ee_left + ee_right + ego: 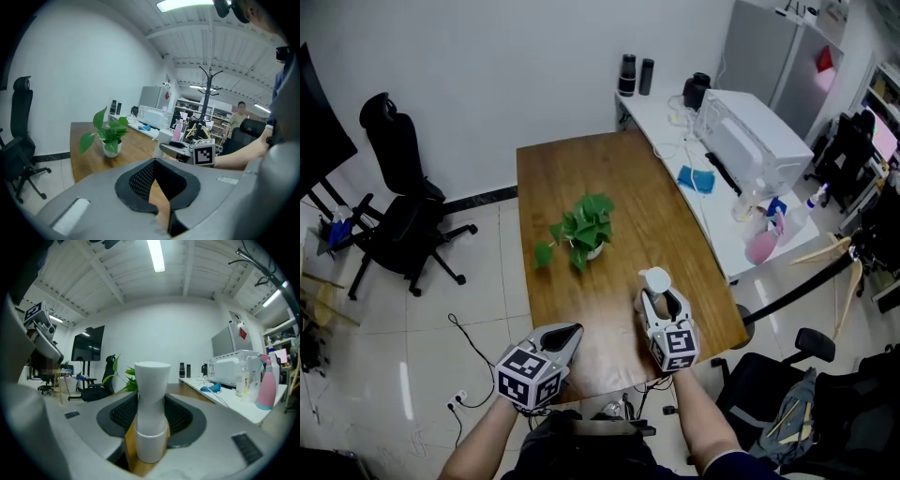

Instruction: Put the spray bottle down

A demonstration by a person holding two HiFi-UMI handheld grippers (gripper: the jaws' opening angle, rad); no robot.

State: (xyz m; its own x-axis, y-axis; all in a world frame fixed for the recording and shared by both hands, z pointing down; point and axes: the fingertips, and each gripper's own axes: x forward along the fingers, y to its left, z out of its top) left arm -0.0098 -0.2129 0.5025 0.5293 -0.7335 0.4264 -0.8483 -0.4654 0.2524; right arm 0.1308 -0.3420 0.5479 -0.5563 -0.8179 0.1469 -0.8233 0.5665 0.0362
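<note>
A white spray bottle (pixel 655 279) stands upright between the jaws of my right gripper (pixel 662 299), which is shut on its body over the near right part of the wooden table (pixel 572 169). In the right gripper view the bottle (pixel 151 413) fills the gap of the right gripper (pixel 150 430), with wood just beneath its base; whether it touches the table I cannot tell. My left gripper (pixel 567 335) hovers at the table's near edge, shut and empty, as its own view confirms (pixel 161 199). That view also shows the bottle (pixel 165 137) off to the right.
A potted green plant (pixel 581 230) sits mid-table, beyond the bottle. A white side counter (pixel 722 225) to the right carries a white appliance (pixel 750 131) and a pink bottle (pixel 762 246). Black office chairs stand at the left (pixel 403 216) and lower right.
</note>
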